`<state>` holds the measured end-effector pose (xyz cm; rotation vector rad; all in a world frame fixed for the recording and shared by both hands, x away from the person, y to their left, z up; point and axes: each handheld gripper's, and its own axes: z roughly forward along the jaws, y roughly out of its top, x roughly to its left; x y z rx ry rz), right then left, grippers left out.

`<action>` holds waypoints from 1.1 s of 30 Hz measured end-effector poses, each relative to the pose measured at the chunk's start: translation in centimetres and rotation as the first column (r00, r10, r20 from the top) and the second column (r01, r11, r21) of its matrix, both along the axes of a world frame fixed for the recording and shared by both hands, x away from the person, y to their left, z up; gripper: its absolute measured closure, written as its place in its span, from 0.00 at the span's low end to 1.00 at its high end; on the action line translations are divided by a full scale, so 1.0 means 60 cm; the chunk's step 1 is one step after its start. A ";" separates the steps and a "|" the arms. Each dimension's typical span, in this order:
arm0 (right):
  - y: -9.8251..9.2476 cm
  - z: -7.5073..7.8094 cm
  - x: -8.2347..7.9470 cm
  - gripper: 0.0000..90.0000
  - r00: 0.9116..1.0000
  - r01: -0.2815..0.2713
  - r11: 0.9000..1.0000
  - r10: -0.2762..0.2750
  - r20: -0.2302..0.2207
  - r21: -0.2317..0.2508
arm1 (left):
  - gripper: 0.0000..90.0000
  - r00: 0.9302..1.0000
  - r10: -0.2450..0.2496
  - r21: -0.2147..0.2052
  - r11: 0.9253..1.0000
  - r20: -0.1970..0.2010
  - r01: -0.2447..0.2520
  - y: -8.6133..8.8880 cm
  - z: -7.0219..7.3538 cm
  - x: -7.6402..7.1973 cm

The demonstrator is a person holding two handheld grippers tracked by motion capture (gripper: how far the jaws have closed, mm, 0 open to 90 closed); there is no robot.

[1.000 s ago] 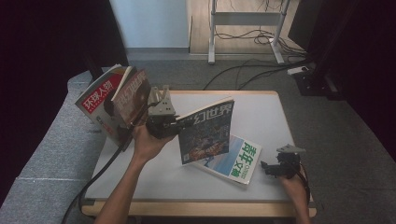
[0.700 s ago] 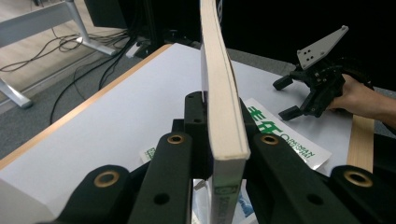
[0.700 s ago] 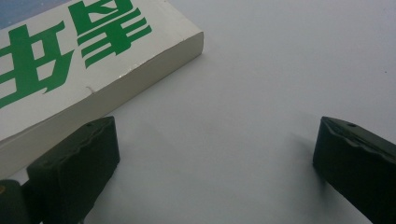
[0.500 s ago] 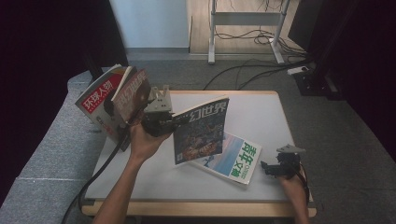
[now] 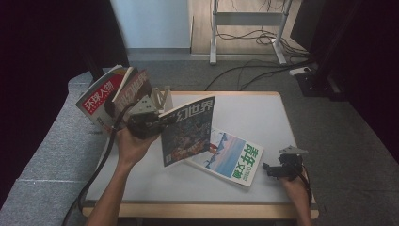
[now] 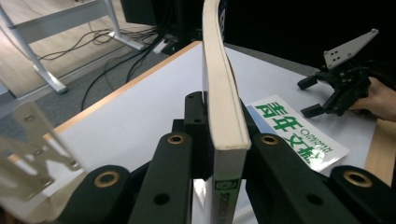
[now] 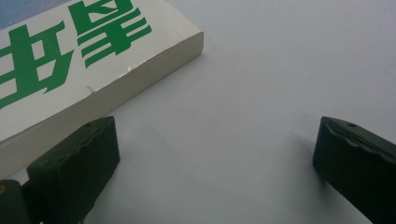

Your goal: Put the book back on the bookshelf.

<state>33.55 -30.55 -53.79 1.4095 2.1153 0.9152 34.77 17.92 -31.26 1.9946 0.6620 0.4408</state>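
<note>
Grey carpet floor, dark curtains at the sides, metal frame legs and cables at 12 o'clock behind the white desk (image 5: 254,113).

Left gripper (image 5: 157,123) is clenched on the spine edge of a dark-cover magazine (image 5: 188,129), lifted off the desk and standing nearly on edge, at about 10 o'clock from desk centre. In the left gripper view the jaws pinch the thick white page block (image 6: 224,112) from both sides, and the magazine bows a little above the grip.

Handling, my read: soft-bound, fairly thick, light enough for one gripper; floppy, so it sags and fans if held by a corner. Glossy cover is likely slippery. Best hold is near the spine, mid-length, as now.

Green-title magazine (image 5: 230,157) lies flat on the desk at about 5 o'clock from centre, partly under the lifted one.

Right gripper (image 5: 275,168) rests on the desk at 4 o'clock, released, nothing between its jaws; in the right gripper view the green magazine's corner (image 7: 116,60) sits just beside one jaw, not gripped.

Container: a metal rack (image 5: 162,96) at the desk's 9 o'clock edge. Two magazines lean there, red-title one (image 5: 96,96) outermost; the rack's far side is hidden.
</note>
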 end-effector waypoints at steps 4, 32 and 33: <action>0.000 0.000 0.000 0.00 1.000 0.000 1.000 0.000 0.000 0.000 | 0.92 0.999 0.035 -0.001 0.999 0.000 -0.035 0.020 0.002 -0.003; 0.000 0.000 0.000 0.00 1.000 0.000 1.000 0.000 -0.001 0.000 | 0.92 0.969 0.247 -0.037 0.968 -0.006 -0.247 0.151 0.002 -0.024; 0.000 0.000 0.000 0.00 1.000 0.000 1.000 0.000 -0.001 0.000 | 0.92 0.967 0.253 -0.038 0.967 -0.008 -0.253 0.155 0.002 -0.024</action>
